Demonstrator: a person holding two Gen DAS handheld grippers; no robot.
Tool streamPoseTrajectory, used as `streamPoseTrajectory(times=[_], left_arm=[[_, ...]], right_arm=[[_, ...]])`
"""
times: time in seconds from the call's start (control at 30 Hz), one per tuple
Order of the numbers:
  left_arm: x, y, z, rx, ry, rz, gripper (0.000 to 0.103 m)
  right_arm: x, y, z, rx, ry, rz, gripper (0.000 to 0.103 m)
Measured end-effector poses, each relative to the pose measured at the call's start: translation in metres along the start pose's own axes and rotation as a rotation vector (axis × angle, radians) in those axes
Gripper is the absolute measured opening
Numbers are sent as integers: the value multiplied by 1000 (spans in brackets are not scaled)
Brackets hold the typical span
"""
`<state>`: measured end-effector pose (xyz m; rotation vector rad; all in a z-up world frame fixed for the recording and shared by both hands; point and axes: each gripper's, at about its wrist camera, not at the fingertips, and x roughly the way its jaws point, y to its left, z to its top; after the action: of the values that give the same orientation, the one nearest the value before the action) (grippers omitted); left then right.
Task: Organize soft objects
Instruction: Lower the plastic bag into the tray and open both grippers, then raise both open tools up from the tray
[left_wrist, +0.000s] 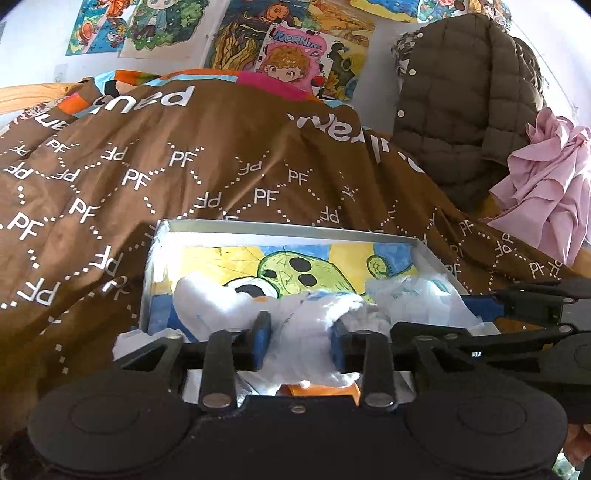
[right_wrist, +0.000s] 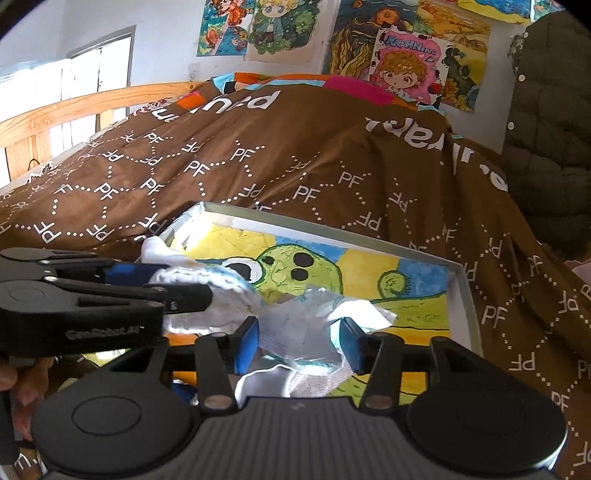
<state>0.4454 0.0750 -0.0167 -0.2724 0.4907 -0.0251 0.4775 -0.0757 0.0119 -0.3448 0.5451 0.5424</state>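
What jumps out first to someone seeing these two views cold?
First the shallow white box with a painted green cartoon creature on its floor, sitting on the brown bedspread printed with white PF letters. Both tongs reach into it: the left tongs straddle a white fluffy cloth, the right tongs straddle a crumpled white paper-like sheet. Behind, colourful cartoon posters cover the wall.

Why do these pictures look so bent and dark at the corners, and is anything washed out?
Left wrist view: fisheye lens bows the brown bedspread and blackens the corners; the white cloth between the jaws is washed out. Right wrist view: same curving, the window is glaring white, and the box has glare on its far left corner.
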Motion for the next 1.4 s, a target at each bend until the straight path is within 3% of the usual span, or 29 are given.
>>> streamPoseTrajectory(times=[0.27, 0.4, 0.7, 1.03, 1.4], left_arm=[[-22, -4, 7, -10, -25, 55, 73], [-33, -6, 10, -30, -24, 63, 78], [-70, -27, 15, 36, -67, 48, 92], [-119, -43, 17, 68, -134, 56, 102], [-176, -57, 13, 107, -199, 57, 102]], right_arm=[[-28, -15, 1, 39, -22, -14, 77], [-47, -19, 2, 42, -44, -29, 85], [-93, -25, 4, 54, -105, -73, 99], [-143, -24, 2, 87, -177, -100, 103], [-195, -7, -12, 110, -235, -120, 103]])
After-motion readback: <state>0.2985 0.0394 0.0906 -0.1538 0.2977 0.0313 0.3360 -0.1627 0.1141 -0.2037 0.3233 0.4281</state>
